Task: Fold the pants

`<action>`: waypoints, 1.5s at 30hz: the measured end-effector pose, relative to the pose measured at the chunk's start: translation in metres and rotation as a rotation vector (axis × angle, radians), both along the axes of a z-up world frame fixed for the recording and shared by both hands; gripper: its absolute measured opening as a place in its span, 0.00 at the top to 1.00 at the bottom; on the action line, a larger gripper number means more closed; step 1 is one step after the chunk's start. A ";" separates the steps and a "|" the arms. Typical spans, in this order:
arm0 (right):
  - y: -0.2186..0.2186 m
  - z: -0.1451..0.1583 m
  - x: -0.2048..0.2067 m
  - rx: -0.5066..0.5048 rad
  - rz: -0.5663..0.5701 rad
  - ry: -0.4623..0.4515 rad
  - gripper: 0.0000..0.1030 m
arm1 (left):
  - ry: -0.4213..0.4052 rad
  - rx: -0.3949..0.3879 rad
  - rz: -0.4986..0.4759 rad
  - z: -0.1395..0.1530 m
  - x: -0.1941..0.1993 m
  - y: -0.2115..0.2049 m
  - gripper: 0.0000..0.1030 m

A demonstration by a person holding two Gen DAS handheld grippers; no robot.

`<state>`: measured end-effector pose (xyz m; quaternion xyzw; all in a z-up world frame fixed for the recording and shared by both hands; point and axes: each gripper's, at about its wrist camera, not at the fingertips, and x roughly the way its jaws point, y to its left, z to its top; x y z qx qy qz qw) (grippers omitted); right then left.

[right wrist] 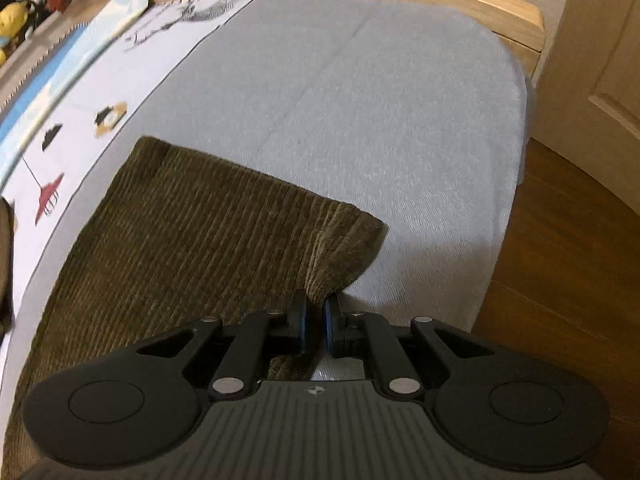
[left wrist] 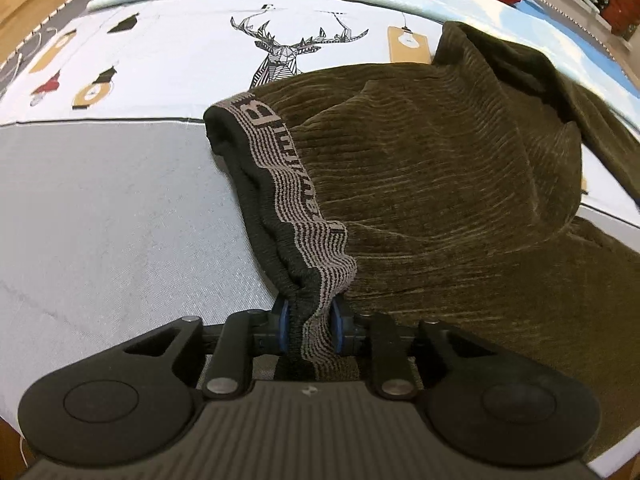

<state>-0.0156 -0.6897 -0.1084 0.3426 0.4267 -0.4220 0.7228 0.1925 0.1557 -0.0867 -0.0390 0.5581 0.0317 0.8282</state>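
Pants (left wrist: pixel 440 168) of olive corduroy, spread over a grey bedcover (left wrist: pixel 100 208); bulk at 1 to 3 o'clock in the left wrist view, bunched and raised, not yet flat. Waistband (left wrist: pixel 280 184), striped grey and black with lettering, running from 11 o'clock down to 6 o'clock and ending between the fingers of the left gripper (left wrist: pixel 308 312). Jaws there nearly closed, blue pads pinching the elastic on both sides; grip taken at the band probably because it is the firmest edge and will carry the fabric without slipping. Printed sheet with a stag motif (left wrist: pixel 280 52) beyond, at 12 o'clock.

Right gripper (right wrist: pixel 316 320) at 6 o'clock of its own view, jaws drawn close with only a narrow gap; leg hem corner (right wrist: pixel 340 256) caught or just entering between the pads, contact not fully confirmed. Leg panel lying flat toward 9 to 10 o'clock, hem edge near the middle of the cover, well apart from the wooden bed frame (right wrist: pixel 480 4) at 1 o'clock.

Assessment: opposite ends held to bring hem and waist together. Risk: thin hem hold may slip under tension.
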 end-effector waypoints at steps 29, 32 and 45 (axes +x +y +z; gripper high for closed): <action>0.000 0.018 0.004 -0.115 0.081 0.194 0.58 | 0.143 0.177 -0.046 0.013 -0.036 -0.011 0.68; -0.005 0.034 -0.005 -0.234 0.003 0.153 0.58 | 0.069 0.242 -0.034 0.030 -0.037 -0.021 0.58; 0.045 0.087 0.045 -0.402 0.212 -0.246 0.60 | -0.381 0.234 0.004 0.123 -0.032 -0.111 0.32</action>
